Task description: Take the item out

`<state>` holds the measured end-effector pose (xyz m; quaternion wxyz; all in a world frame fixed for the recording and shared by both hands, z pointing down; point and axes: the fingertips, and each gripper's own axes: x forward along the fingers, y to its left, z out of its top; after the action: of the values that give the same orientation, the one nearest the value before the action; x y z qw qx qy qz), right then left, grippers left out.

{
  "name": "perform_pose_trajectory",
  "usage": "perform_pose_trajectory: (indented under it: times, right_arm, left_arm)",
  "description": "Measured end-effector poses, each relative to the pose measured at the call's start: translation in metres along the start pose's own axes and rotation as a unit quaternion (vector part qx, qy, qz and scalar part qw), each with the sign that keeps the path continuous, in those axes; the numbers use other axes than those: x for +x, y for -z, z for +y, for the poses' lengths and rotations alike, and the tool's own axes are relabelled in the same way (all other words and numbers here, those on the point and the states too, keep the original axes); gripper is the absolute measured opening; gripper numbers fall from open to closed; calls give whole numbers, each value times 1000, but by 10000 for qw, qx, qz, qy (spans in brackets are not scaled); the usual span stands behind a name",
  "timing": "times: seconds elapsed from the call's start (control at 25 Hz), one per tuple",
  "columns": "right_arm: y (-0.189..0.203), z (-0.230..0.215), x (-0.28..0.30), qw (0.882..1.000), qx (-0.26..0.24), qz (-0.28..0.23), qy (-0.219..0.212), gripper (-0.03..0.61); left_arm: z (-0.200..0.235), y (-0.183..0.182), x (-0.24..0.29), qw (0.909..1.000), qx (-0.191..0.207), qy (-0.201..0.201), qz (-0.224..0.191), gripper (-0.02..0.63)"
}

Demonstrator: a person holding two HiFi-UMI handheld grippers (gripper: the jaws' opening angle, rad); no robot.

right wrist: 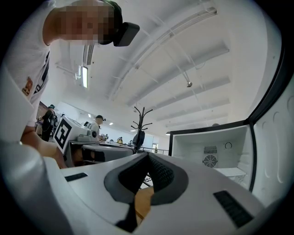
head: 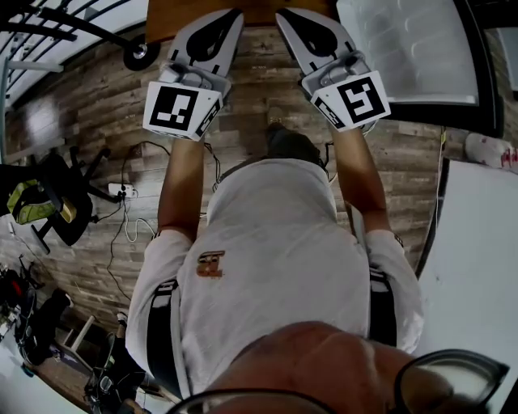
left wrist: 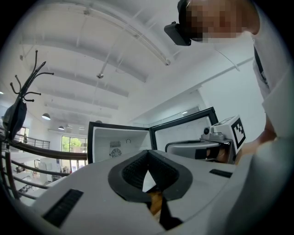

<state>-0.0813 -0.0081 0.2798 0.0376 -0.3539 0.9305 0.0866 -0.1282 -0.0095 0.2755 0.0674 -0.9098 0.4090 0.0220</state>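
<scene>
A small black-framed cabinet with a white inside stands open ahead of me. It shows in the left gripper view (left wrist: 120,143), in the right gripper view (right wrist: 216,149) and at the top right of the head view (head: 413,48). Its back wall has a round fan grille and a shelf; I see no item inside. My left gripper (head: 232,16) (left wrist: 148,152) and right gripper (head: 284,16) (right wrist: 148,154) are held side by side, pointing level towards it, still short of the opening. Both are shut, pads together, with nothing between them.
A wooden tabletop edge (head: 243,8) lies just beyond the fingertips. A coat stand (left wrist: 25,92) (right wrist: 140,124) rises farther back. Cables and a power strip (head: 121,191) lie on the plank floor, by a black chair (head: 48,202). A white table (head: 477,275) is at my right.
</scene>
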Motion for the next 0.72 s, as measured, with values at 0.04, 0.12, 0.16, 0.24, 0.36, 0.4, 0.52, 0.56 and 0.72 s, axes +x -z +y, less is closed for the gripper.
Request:
perform_pose_trajectory:
  times: [0.04,0.12,0.16,0.24,0.36,0.4,0.52,0.56,0.72]
  right_arm:
    - [1,-10,6,10000,-10,-2,-11,32]
    - [4,-30,15,10000,-34,-8,-24,32]
    - [5,-41,19,10000,-40,-13,-29,32]
    - [9,-63,27,10000,-28,-40,-43,32]
    - [12,-92,39,9999,-21,-64,-75,32]
    - [13,-100,43,9999,-39,-63,-83,32]
    - [16,-126,62,9998,-96,-103,-119,32]
    - [17,-136,70,9997,-116,-142,-131,32]
    - [30,-178,92,9997,-167,-111,-172,32]
  left_arm:
    - [5,1,11,10000,-9,-18,3,18]
    - [13,4,31,10000,-14,-37,11,18]
    - [16,6,42,10000,-13,-47,18,18]
    - [25,9,64,10000,-19,-89,34,18]
    - [38,12,92,9998,-27,-169,55,18]
    - [41,13,100,9998,-23,-189,67,18]
    - [59,16,127,9996,-8,-256,104,18]
    - [66,18,137,9995,-5,-287,116,18]
    - [87,27,181,9990,-4,-420,150,18]
